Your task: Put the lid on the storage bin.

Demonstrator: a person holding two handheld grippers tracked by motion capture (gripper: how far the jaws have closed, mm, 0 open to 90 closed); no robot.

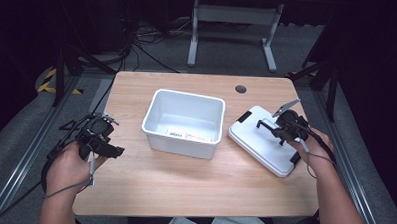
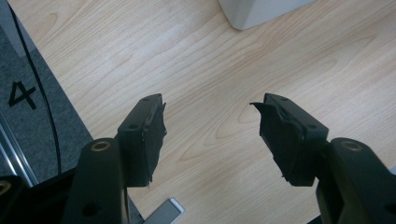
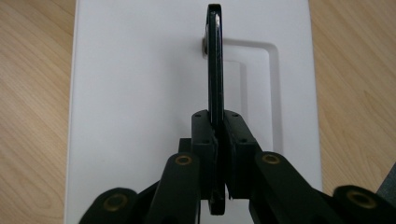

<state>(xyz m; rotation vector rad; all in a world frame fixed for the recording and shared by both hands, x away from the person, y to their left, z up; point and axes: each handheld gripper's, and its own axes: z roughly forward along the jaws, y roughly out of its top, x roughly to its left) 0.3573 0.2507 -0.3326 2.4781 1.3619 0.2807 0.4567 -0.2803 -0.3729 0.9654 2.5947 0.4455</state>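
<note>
A white bin (image 1: 184,122) stands open near the centre of the wooden bench (image 1: 184,186). A white lid (image 1: 265,139) lies flat on the bench at the bin's 3 o'clock, just beside it but apart from it. A black handle (image 3: 215,60) is raised upright from the lid's top face, above a recessed panel. The right gripper (image 1: 281,129) sits over the lid, toward its 3 o'clock half, held by the person's right hand (image 1: 313,143). In the right gripper view, the right gripper (image 3: 219,140) is clenched on the handle: both jaws press against the thin black bar, which passes between them and extends away toward 12 o'clock. The left gripper (image 1: 108,144) is at the bin's 9 o'clock, well apart from it, near the bench's 9 o'clock edge, held by the left hand (image 1: 69,162). In the left gripper view, the left gripper (image 2: 210,126) is released, jaws spread wide over bare wood with nothing between them; a corner of the bin (image 2: 261,11) appears at 1 o'clock.
</note>
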